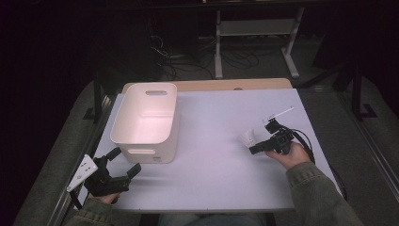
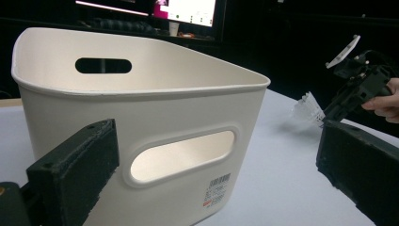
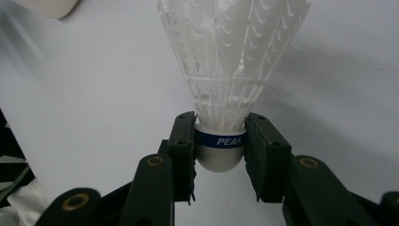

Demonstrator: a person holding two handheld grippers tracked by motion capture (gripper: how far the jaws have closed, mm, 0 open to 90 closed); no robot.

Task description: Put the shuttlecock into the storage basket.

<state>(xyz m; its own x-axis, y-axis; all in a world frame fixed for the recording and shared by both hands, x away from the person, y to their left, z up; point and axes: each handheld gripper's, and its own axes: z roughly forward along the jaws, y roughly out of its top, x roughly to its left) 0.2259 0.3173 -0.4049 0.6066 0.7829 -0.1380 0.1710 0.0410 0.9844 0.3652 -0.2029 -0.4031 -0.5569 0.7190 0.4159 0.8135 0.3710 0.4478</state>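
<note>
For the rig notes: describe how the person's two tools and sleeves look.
Both tools are black. The left tool carries a pale grey three-cornered plate with dark dots; its jaws are thick, rough-faced blocks. The right tool has a similar pale plate, brass-coloured rivets on its jaw links and a black cable trailing off. The sleeves are olive-green cloth.

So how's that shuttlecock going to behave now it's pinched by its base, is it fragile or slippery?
The shuttlecock is probably very light: thin white feathers on a small rounded base. The right gripper clamps only that smooth, curved base, so it could slip or twist. The feathers look delicate and would likely bend if squeezed or pushed.
</note>
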